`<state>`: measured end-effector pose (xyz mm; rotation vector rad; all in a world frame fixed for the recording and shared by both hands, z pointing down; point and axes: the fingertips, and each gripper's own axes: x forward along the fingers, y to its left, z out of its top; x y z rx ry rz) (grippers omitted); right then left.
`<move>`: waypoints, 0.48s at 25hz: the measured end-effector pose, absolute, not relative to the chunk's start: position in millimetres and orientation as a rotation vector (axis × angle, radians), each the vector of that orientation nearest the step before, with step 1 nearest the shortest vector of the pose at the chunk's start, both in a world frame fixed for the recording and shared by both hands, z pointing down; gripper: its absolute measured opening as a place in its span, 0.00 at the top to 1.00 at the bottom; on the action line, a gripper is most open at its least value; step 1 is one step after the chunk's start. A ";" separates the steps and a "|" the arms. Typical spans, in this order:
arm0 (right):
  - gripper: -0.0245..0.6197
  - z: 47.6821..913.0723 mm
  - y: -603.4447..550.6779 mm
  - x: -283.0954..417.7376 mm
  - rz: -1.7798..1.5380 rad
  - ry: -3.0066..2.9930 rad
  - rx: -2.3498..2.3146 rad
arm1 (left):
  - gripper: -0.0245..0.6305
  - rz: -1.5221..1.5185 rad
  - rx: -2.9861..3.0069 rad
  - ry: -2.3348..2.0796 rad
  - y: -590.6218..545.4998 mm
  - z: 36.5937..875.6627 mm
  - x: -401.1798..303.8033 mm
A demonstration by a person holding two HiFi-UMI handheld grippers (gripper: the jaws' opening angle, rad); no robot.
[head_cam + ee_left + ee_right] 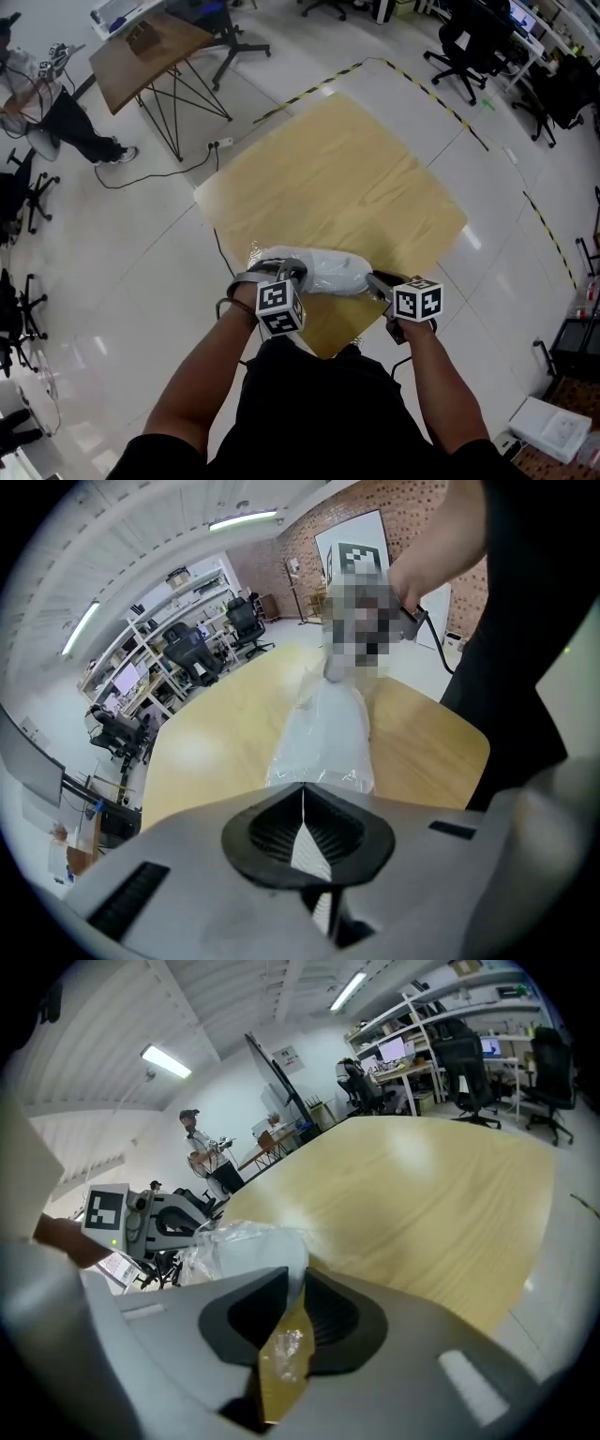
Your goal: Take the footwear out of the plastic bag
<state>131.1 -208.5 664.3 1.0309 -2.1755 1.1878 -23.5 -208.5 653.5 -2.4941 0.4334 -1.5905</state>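
At the near corner of the wooden table (356, 178) the plastic bag (267, 253) lies stretched between my two hands, so I can keep it steady while I work at its ends; the footwear (337, 274) is still inside, a pale bulk under the film, its kind too veiled to name; my left gripper (302, 794) is clenched on one end of the bag to anchor it; my right gripper (295, 1283) stands partly parted at the other end, crinkled film lying loose in the gap, not yet pinched as far as I can judge; the bag's mouth I cannot make out.
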 end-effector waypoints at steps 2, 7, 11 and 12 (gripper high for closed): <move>0.88 662.3 -207.7 134.9 1.197 -2.180 1.048 | 0.95 -1.601 -2.476 0.410 -209.3 655.1 -26.8; 0.89 655.6 -206.6 150.3 1.201 -2.184 1.116 | 0.94 -1.631 -2.424 0.355 -207.7 659.4 -28.6; 0.89 655.1 -205.7 167.0 1.208 -2.164 1.159 | 0.94 -1.644 -2.409 0.331 -208.2 663.2 -26.5; 0.89 655.2 -205.4 171.4 1.210 -2.158 1.167 | 0.94 -1.647 -2.403 0.325 -208.5 664.0 -25.8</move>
